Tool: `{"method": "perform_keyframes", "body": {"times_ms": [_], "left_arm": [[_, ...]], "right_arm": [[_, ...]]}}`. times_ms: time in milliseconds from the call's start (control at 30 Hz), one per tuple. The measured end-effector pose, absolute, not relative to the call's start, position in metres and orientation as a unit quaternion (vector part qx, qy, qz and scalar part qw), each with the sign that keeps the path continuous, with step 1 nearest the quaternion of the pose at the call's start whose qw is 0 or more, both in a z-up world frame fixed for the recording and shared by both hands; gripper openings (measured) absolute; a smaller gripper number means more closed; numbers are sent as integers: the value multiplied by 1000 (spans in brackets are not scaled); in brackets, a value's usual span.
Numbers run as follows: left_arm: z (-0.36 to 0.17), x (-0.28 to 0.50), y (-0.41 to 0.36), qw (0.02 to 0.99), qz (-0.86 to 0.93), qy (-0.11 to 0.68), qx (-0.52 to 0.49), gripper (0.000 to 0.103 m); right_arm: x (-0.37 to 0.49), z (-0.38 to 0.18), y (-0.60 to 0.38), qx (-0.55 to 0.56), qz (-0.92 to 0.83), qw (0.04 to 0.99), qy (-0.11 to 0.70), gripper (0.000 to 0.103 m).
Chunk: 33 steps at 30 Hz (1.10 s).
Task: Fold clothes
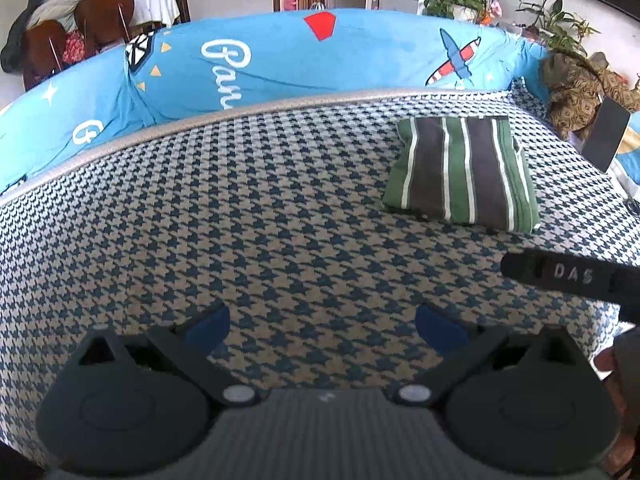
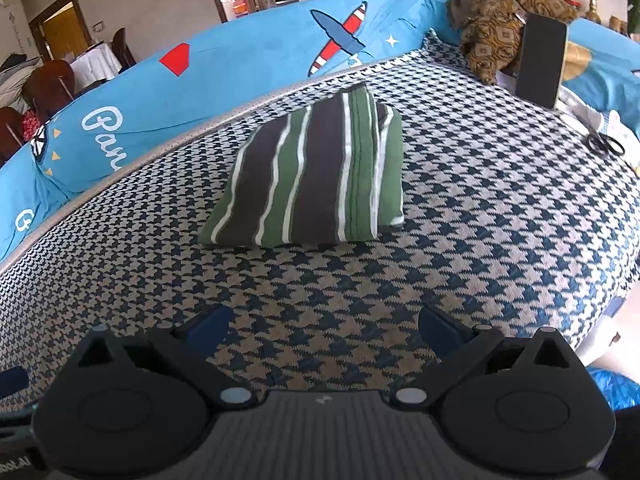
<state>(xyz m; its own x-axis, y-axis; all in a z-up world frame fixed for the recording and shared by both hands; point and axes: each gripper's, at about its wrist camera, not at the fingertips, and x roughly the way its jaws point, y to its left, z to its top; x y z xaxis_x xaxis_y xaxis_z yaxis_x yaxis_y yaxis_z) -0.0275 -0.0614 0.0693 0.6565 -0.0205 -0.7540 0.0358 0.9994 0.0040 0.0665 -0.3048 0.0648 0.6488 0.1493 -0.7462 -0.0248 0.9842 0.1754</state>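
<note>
Over on the left, the left claw (image 1: pixel 322 322) hangs spread wide and empty above the houndstooth cushion (image 1: pixel 240 208), well short of any cloth. Further along, the right claw (image 2: pixel 322 322) is likewise splayed and holds nothing, pointed at the striped garment (image 2: pixel 312 176), which lies as a tidy folded packet near the blue backrest cover (image 2: pixel 240 68). I'd guess it was set there finished. Rightmost, a phone (image 2: pixel 540 64) leans on brown patterned fabric (image 2: pixel 492 12), perhaps the next piece.
</note>
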Motion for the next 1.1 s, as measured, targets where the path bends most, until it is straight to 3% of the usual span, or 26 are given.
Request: {"method": "perform_keyframes", "body": {"times_ms": [1100], "left_arm": [[60, -23, -92, 911, -39, 405, 66, 103]], "right_arm": [[56, 72, -327, 74, 13, 906, 416, 102]]}}
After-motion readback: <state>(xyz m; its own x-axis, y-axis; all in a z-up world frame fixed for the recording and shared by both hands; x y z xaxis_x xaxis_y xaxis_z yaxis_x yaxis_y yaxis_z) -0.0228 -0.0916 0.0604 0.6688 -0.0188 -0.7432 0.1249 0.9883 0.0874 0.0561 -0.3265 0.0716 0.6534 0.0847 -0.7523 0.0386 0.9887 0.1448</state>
